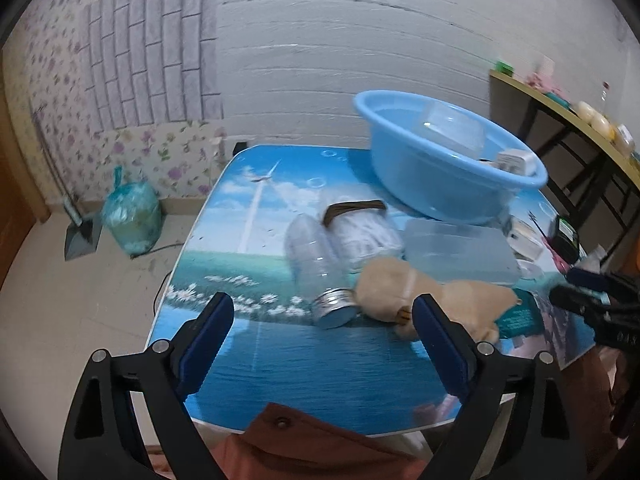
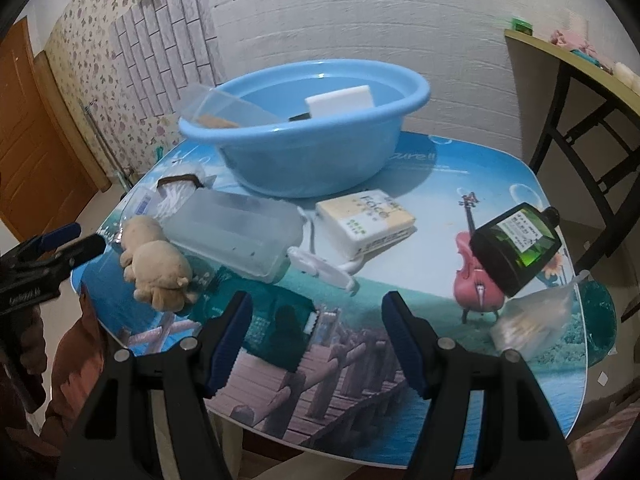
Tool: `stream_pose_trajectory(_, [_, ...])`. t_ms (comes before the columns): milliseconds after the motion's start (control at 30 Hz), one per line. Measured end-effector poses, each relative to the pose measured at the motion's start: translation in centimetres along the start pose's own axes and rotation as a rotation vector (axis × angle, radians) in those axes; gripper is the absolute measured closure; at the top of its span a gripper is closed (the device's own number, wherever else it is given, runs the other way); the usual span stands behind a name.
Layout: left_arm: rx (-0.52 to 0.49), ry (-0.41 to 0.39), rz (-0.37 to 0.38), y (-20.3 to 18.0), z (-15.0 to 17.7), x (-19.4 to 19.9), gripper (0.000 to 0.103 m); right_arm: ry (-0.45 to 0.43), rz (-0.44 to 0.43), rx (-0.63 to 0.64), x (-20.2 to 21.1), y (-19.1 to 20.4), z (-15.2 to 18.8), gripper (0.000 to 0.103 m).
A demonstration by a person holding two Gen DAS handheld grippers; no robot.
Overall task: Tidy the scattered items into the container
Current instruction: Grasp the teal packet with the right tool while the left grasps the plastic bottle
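Observation:
A blue basin (image 2: 304,136) stands at the back of the table, with a white box (image 2: 340,102) and a clear lid in it. In front of it lie a clear plastic box (image 2: 236,232), a beige plush toy (image 2: 156,264), a tissue pack (image 2: 364,216), a dark bottle (image 2: 516,248) and a teal packet (image 2: 280,328). My right gripper (image 2: 318,300) hangs open just above the teal packet, its pads clear of it. My left gripper (image 1: 324,301) is open, nothing held, near a clear bottle (image 1: 320,268) and the plush toy (image 1: 432,300).
A bag of cotton swabs (image 1: 360,232) lies behind the bottle. A white plastic piece (image 2: 320,264) and a small clear bag (image 2: 532,320) also lie on the table. A side table (image 1: 560,112) stands to the right. A green rubbish bag (image 1: 132,216) sits on the floor.

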State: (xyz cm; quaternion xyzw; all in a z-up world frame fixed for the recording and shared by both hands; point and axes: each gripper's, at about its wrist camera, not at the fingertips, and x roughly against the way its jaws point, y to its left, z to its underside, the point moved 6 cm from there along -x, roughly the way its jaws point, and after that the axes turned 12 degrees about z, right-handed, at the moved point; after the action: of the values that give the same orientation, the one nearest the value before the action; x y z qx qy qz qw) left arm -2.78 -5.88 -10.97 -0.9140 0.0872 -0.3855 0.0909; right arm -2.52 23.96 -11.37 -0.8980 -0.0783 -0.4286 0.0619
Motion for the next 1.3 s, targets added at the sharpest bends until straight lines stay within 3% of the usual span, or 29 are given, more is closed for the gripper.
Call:
stream_pose_trajectory(300, [0.04, 0.008, -0.012, 1.9, 0.5, -0.3, 0.012, 0.039, -0.028, 0.126, -1.0, 3.3, 1.2, 0.028])
stream_pose_trajectory(533, [0.059, 0.012, -0.01, 3.0, 0.7, -0.5, 0.012, 0.048, 0.018, 0.192, -2.0, 4.7, 1.6, 0.027])
stream_pose_trajectory(800, [0.086, 0.028, -0.016, 4.0, 0.6, -1.7, 0.012, 0.054, 0.068, 0.162, -2.5, 3.6, 1.3, 0.025])
stream_pose_trajectory(1067, [0.085, 0.036, 0.011, 3.8, -0.1, -3.4, 0.012, 0.064, 0.018, 0.074, -2.0, 2.6, 0.9, 0.025])
stream_pose_trajectory(1300, [0.084, 0.042, 0.015, 3.6, -1.0, -4.8, 0.012, 0.078, 0.022, 0.1, -2.9, 3.9, 0.8, 0.025])
